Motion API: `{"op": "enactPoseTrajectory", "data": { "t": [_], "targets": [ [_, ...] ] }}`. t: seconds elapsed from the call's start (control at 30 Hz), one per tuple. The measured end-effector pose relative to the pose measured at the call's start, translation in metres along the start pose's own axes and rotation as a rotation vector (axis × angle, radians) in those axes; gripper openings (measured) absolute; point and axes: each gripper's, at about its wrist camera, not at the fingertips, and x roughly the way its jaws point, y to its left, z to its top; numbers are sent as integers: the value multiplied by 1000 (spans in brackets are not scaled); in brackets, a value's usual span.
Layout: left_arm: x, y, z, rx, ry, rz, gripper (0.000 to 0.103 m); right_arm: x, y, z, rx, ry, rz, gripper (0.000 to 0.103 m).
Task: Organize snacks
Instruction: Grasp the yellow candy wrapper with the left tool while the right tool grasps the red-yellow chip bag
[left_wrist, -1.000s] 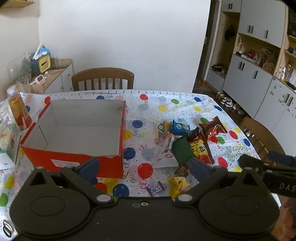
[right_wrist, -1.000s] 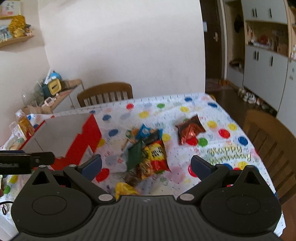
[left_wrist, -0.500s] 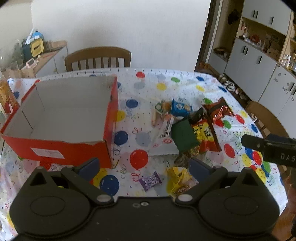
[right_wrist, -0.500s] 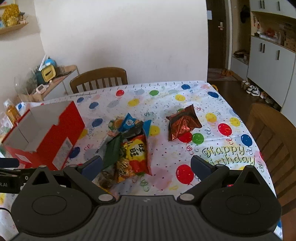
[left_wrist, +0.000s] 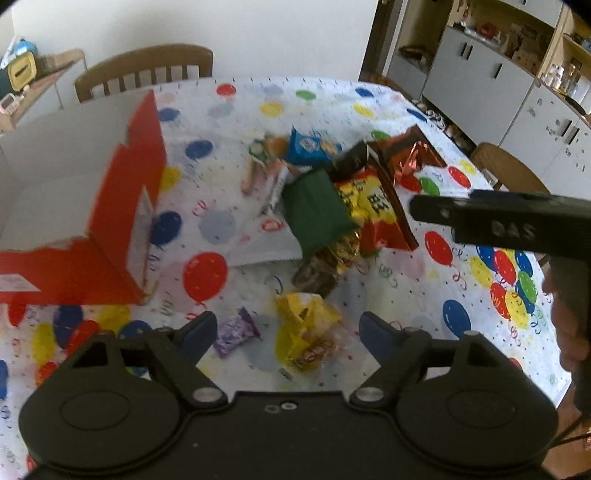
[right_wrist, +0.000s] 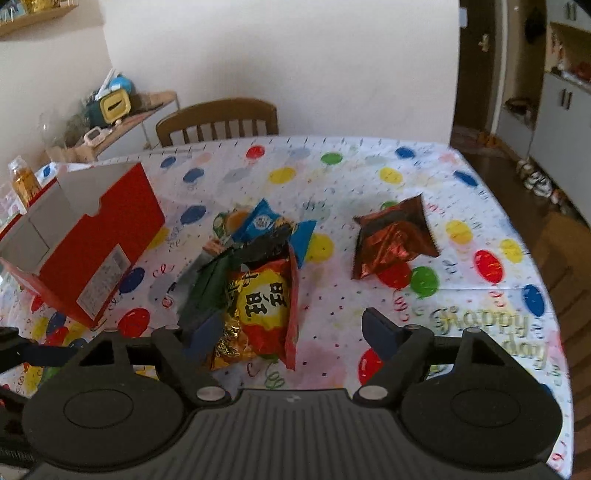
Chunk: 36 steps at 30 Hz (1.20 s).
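Observation:
An empty red box (left_wrist: 122, 206) (right_wrist: 103, 243) stands at the left of the balloon-print tablecloth (right_wrist: 369, 177). Loose snacks lie in the middle: a green packet (left_wrist: 314, 214), a red-and-yellow bag (right_wrist: 266, 306), a blue packet (right_wrist: 262, 221) and a brown foil bag (right_wrist: 391, 240). My left gripper (left_wrist: 288, 332) hovers low over a yellow packet (left_wrist: 306, 332) and a purple candy (left_wrist: 234, 332). Its jaws are closing and neither pad touches them. My right gripper (right_wrist: 291, 330) has the red-and-yellow bag between its closing jaws, with no pad visibly pressing on it.
A wooden chair (right_wrist: 218, 118) stands at the far side and another (left_wrist: 506, 166) at the right. A bottle (right_wrist: 24, 181) stands behind the box. A cluttered side cabinet (right_wrist: 110, 110) is at the far left, grey cupboards (left_wrist: 480, 81) at the right. A hand (left_wrist: 569, 332) holds the right gripper.
Both grippers have dropped lower and moved in over the snack pile. Their jaws have narrowed. The box has slid towards the left edge in both views.

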Motion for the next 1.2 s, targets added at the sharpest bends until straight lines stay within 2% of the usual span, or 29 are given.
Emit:
{"op": "enactPoseTrajectory", "data": {
  "t": [0.07,0.23,0.3,0.37,0.5,0.67,0.9,1.2],
  "targets": [
    [6,-2,0,-3,7,-7,79,11,-1,3,5,28,32,74],
    [19,-6,-1,-5,10,-20,73,33,0,5,7,71,89,70],
    [24,-6,0,-14,19,-25,67,40,-1,6,13,89,110,69],
    [30,-6,1,-25,29,-25,64,47,-2,6,30,107,129,64],
    [38,-4,3,-54,49,-45,57,55,-4,9,59,123,160,62],
    [45,-3,4,-76,75,-69,55,59,-3,11,53,130,162,62],
    [47,-3,5,-76,84,-63,36,57,-3,11,50,130,157,56],
    [44,3,4,-109,86,-79,30,43,-3,8,41,130,138,49]
  ]
}}
